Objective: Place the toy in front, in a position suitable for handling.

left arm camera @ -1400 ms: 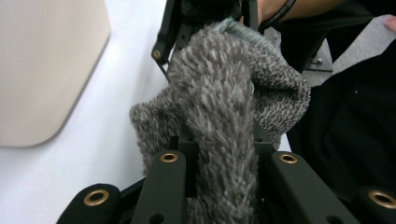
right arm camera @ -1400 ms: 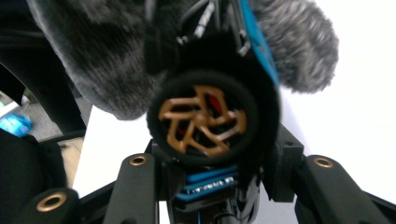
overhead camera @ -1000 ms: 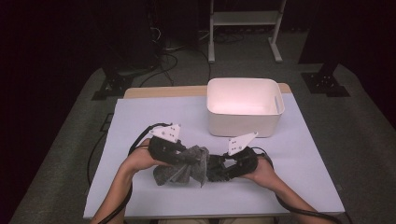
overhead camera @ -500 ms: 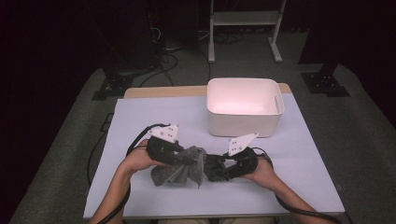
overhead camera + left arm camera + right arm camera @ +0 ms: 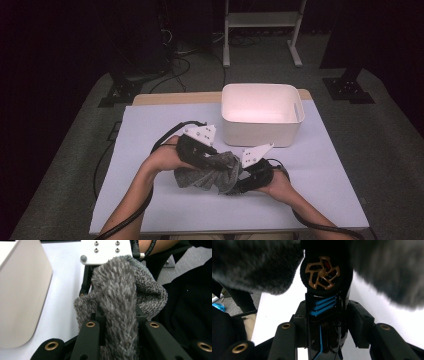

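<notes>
White tabletop (image 5: 150,130) under dark surroundings. Nearest you, your right gripper (image 5: 325,322) is clamped on a black gadget with blue stripes and a bronze fan-shaped hub (image 5: 323,277), grey fabric draped over it. Your left gripper (image 5: 117,322) is clenched on the grey fuzzy sock (image 5: 117,297), held off the tabletop between both hands at centre front. Beyond: white bin (image 5: 262,115) at the far edge.

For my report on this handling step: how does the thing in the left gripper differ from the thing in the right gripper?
The left gripper pinches a grey fuzzy cloth, soft and crumpled; the right gripper clamps a black device, rigid, glossy, with blue stripes and a bronze fan-like end. The cloth drapes over the device. Both are held above the white table.
</notes>
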